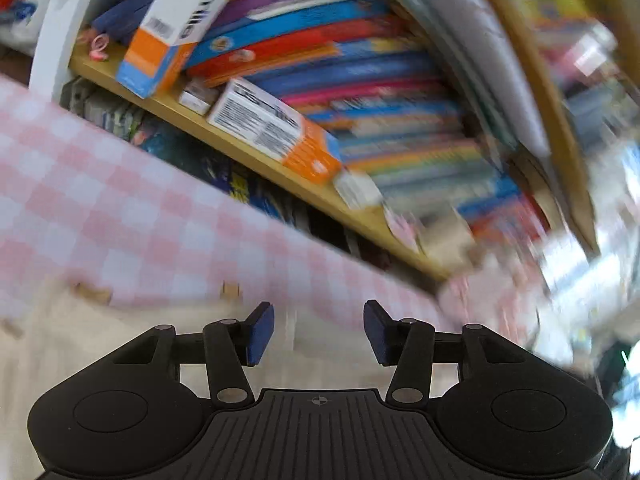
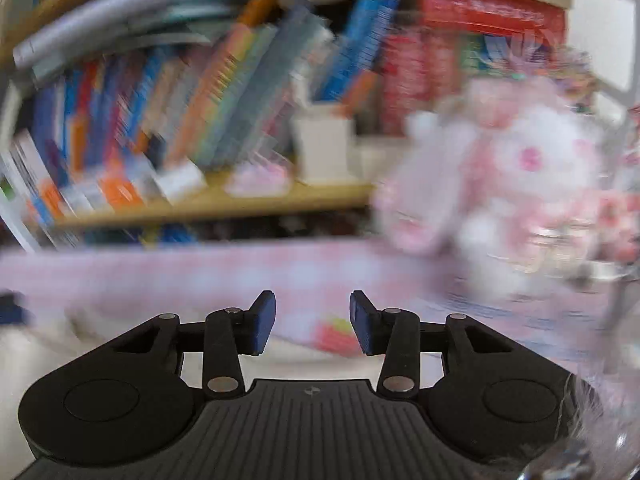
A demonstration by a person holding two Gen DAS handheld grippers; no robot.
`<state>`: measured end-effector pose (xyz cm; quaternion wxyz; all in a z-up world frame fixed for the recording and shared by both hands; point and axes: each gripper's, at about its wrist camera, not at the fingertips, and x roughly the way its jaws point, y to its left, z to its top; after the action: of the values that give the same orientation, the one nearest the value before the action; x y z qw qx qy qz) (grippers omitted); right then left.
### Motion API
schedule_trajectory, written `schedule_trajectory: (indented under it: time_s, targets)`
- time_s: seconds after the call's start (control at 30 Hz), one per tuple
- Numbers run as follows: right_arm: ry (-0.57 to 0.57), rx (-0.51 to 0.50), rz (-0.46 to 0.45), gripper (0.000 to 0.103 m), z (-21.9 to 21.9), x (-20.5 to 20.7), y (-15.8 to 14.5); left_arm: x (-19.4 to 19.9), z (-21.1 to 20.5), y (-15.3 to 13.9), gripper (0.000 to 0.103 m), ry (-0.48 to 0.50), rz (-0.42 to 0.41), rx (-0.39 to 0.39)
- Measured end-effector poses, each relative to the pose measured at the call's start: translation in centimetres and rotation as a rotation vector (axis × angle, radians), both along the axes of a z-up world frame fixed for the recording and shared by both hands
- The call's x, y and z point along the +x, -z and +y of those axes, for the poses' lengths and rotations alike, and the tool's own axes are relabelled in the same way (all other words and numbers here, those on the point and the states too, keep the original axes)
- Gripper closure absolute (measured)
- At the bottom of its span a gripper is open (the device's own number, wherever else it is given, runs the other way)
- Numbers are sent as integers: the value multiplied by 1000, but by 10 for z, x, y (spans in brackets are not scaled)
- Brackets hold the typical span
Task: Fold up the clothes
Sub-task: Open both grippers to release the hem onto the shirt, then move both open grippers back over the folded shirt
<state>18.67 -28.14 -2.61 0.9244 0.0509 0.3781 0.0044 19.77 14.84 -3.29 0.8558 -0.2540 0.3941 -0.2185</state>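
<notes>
A cream garment (image 1: 100,344) lies on a pink-and-white checked tablecloth (image 1: 120,200), with small tan tabs along its far edge. My left gripper (image 1: 319,320) hovers over the garment; its blue pads (image 1: 260,332) stand apart with nothing between them. In the blurred right wrist view the cream garment (image 2: 48,344) shows only at the lower left. My right gripper (image 2: 312,304) is open above the checked cloth (image 2: 200,272), and its blue pads (image 2: 264,324) hold nothing.
A wooden bookshelf (image 1: 280,168) packed with colourful books and orange-white boxes (image 1: 276,128) runs behind the table. In the right wrist view the shelf (image 2: 240,204) bears a white cup (image 2: 320,144). A pink-white plush toy (image 2: 520,168) sits at the right, printed paper (image 2: 332,332) ahead.
</notes>
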Motion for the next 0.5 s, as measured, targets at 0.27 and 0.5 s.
schedule_trajectory:
  time_s: [0.27,0.5]
  targets:
    - [-22,5,138,75,-33,-4,34,-118,-17,19,50,11,28,111]
    - [33,37,-61,100,-41,-25,-1,-162,-8,27,49,-158,61,164]
